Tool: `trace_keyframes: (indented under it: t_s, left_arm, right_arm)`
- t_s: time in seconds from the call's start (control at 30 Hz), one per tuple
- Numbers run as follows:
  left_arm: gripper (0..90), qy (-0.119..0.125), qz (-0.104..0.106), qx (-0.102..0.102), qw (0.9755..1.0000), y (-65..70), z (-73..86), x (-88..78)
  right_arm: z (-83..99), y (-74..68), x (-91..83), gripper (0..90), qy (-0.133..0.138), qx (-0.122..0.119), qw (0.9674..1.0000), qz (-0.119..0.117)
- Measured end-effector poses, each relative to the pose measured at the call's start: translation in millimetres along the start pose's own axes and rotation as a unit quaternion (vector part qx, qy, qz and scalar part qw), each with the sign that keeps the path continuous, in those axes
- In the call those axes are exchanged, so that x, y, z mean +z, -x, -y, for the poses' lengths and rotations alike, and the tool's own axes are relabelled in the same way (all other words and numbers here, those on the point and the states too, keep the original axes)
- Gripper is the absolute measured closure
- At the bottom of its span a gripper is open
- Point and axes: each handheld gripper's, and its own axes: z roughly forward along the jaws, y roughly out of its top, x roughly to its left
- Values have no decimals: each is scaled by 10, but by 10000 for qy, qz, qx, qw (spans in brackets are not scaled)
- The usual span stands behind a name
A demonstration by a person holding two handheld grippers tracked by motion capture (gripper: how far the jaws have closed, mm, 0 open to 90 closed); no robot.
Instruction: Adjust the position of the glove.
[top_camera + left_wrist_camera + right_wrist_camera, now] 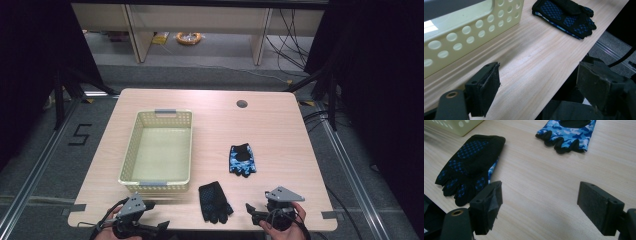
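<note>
At the near edge of the pale wooden table point(280, 125), I hold both grippers low with nothing in them. My left gripper point(539, 85) has its jaws spread wide; bare tabletop and the table's edge lie between them, and no pad touches anything. Just beyond its left jaw stands the cream perforated plastic basket point(471, 30). My right gripper point(539, 207) is likewise released, jaws at full spread over bare wood. The black glove with blue grip dots point(469, 167) lies palm-up near that gripper's left jaw, not touching it, between my two grippers in the high view. The blue camouflage fingerless glove point(569, 135) lies farther out on the table, well apart from the black one and to the right of the basket.
</note>
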Motion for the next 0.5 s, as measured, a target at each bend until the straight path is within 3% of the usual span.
trace_keyframes:
  t_s: [0.03, 0.3, 0.33, 0.5]
  left_arm:
    - [183, -3, 1, 0, 10000, 1, -1, 0]
    - [183, 1, -13, 11, 10000, -2, -2, -3]
    - [182, 1, -9, 8, 10000, -2, -2, -2]
    - [183, -1, -8, 5, 10000, 1, -2, 1]
  right_arm:
    - [-3, 9, 10, 221, 1, -70, 9999, -82]
    - [-8, -2, 0, 247, -62, -121, 9999, -35]
    - [-5, 7, 8, 248, -29, -218, 9997, -39]
    - [-10, 5, 6, 253, -23, -70, 9999, -90]
